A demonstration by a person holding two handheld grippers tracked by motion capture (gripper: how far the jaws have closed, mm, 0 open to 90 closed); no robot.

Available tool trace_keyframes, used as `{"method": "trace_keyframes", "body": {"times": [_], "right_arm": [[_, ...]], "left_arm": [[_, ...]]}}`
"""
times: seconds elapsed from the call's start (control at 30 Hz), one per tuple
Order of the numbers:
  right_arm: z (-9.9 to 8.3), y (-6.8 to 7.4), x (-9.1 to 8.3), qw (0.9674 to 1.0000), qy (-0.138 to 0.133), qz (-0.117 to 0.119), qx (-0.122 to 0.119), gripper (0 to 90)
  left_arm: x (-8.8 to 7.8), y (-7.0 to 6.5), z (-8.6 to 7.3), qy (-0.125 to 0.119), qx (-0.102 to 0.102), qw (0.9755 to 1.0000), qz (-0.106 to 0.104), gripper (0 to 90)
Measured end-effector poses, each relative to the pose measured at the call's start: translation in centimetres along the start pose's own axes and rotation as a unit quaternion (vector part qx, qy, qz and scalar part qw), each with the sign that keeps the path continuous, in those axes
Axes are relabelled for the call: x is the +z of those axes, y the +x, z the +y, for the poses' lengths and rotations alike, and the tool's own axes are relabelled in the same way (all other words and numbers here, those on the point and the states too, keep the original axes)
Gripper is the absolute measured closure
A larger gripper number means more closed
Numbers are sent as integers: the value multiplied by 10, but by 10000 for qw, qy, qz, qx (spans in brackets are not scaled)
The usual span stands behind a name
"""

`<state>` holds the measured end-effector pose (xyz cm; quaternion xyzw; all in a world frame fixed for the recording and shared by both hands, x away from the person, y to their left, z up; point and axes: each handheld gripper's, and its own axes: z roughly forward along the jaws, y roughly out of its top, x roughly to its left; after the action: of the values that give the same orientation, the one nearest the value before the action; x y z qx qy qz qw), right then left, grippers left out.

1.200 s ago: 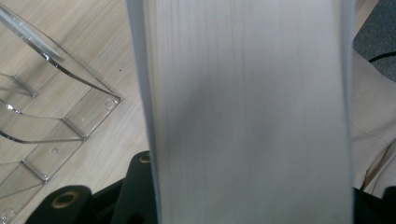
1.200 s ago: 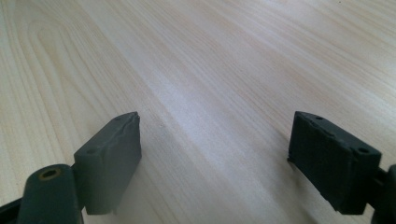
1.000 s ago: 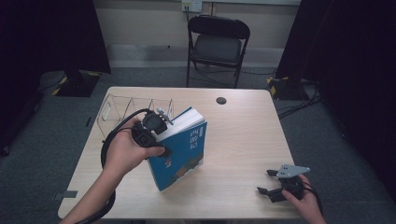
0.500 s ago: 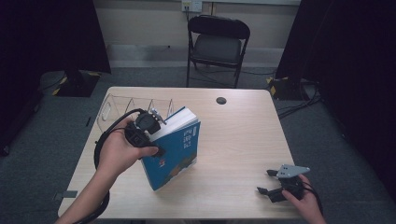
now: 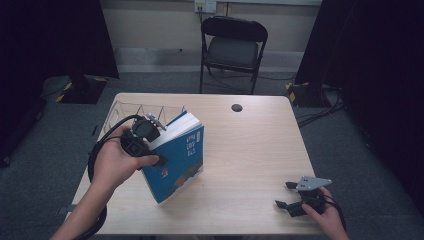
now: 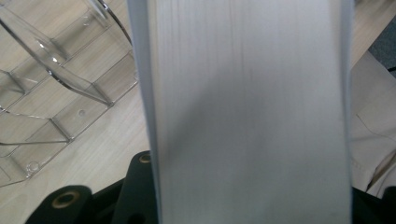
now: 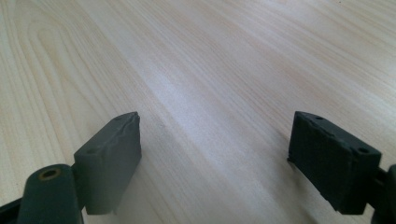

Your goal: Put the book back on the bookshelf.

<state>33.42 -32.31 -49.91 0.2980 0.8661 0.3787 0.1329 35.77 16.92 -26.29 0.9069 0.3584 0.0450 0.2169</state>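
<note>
Item: blue book [image 5: 179, 157], clamped across its page block by the left gripper [image 5: 150, 142], tilted on the table [image 5: 250, 150], left of centre.
Handling: keep the clamp firm, align the book with a slot of the clear rack [image 5: 125, 112] just beyond, then lower slowly. Right gripper [image 5: 295, 200] rests near right, jaws apart, empty.

The white page block of a book [image 6: 247, 116] stands upright between the 2 black jaws of the left tongs [image 6: 247, 205], which press on its covers. Behind it to the left, a clear plastic divided organizer [image 6: 51, 88] lies on the pale wooden counter [image 6: 107, 144].
</note>
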Motion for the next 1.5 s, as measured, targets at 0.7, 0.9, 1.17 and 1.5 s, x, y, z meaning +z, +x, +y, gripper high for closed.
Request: {"method": "trace_keyframes", "body": {"times": [0.7,0.9,1.17,1.5], "right_arm": [[0,0,0,10000,0,0,1,164],[0,0,0,10000,-1,0,-4,164],[0,0,0,10000,1,0,1,164],[0,0,0,10000,-4,2,-8,164]], "left_arm": [[-13,16,-22,137,-160,9997,97,619],[-15,22,-29,175,-208,9995,128,618],[-17,28,-35,169,-325,9992,127,619],[-21,36,-42,138,-484,9985,218,619]]}}
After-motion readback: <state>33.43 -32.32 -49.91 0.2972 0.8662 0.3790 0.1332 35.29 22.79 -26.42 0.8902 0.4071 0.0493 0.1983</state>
